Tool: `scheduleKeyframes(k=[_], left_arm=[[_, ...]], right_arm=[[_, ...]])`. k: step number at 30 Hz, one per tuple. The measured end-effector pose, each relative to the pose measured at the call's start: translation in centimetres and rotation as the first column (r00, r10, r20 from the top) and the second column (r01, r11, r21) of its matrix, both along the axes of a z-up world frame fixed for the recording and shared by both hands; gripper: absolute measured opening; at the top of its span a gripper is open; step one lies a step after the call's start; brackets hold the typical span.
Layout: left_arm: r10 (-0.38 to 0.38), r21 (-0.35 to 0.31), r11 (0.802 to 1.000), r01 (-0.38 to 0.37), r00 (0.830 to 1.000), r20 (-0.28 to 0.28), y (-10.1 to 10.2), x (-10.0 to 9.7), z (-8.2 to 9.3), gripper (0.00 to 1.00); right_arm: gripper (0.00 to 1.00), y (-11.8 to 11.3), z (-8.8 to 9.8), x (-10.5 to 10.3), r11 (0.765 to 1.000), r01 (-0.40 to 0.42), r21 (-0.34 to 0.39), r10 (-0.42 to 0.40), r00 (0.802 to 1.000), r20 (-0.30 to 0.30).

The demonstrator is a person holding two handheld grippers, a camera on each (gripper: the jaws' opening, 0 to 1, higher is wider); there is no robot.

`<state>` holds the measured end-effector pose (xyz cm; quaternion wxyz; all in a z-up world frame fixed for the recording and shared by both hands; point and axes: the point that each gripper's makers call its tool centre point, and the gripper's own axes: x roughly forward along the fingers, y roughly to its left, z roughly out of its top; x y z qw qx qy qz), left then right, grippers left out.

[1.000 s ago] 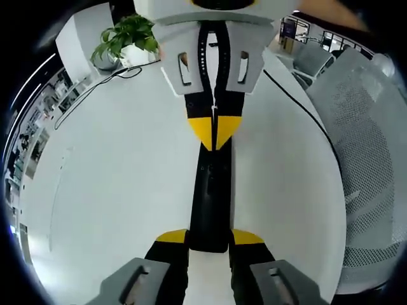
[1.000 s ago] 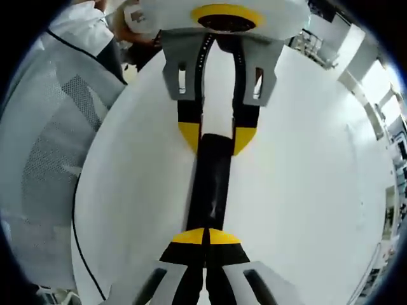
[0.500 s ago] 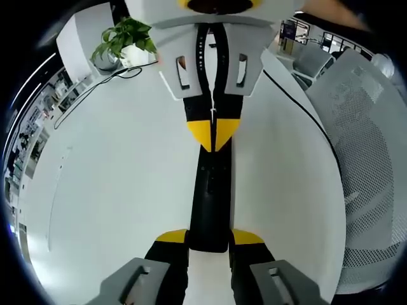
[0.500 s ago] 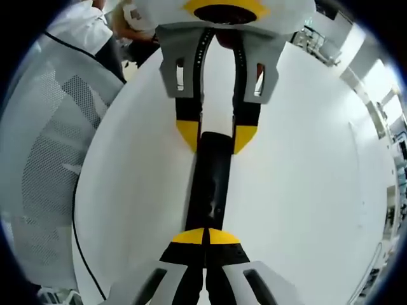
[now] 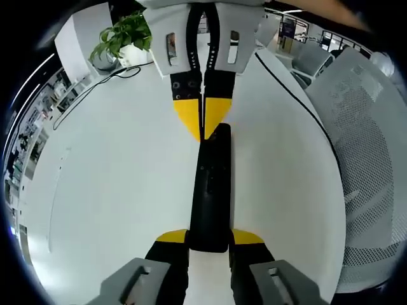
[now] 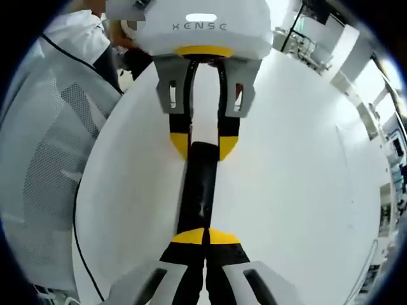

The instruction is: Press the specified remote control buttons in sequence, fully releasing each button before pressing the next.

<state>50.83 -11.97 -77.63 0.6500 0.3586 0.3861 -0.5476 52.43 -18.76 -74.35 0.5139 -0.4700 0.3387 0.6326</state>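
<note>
A slim black remote control point(image 5: 211, 184) lies lengthwise on the white table point(image 5: 114, 178). My left gripper point(image 5: 210, 236) is shut on its near end, one yellow-tipped jaw on each side. In the right gripper view the same grip shows at the remote's point(image 6: 197, 190) far end, under the left gripper point(image 6: 203, 145). My right gripper point(image 6: 205, 236) is shut, its yellow tips pressed together over the remote's other end. Seen from the left gripper view, the right gripper point(image 5: 202, 121) comes in from the top, its tip at the remote's far end. Whether it touches the remote I cannot tell.
A potted plant point(image 5: 124, 35) and a thin cable point(image 5: 95, 86) sit at the table's far left. A black cable point(image 5: 299, 101) runs along the table edge beside a grey mesh chair point(image 5: 369, 140), also the mesh chair point(image 6: 44, 159). A person's sleeve point(image 6: 76, 25) shows behind.
My right gripper has drawn back along the remote, uncovering more of its far end. The left gripper keeps its hold and has not moved.
</note>
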Motion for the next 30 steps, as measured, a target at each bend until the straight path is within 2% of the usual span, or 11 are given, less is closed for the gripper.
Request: scheduleKeyframes(k=[20,30], left_arm=[[0.009,0.002,1.0,-0.009,1.0,0.005,0.0,0.0,0.0,0.22],[0.011,-0.003,1.0,-0.011,1.0,0.008,0.0,0.0,0.0,0.22]], right_arm=[[0.0,0.8,0.7,0.1,1.0,0.001,0.01,-0.001,1.0,-0.017],[0.0,1.2,0.2,-0.4,1.0,-0.01,0.0,0.01,0.999,-0.03]])
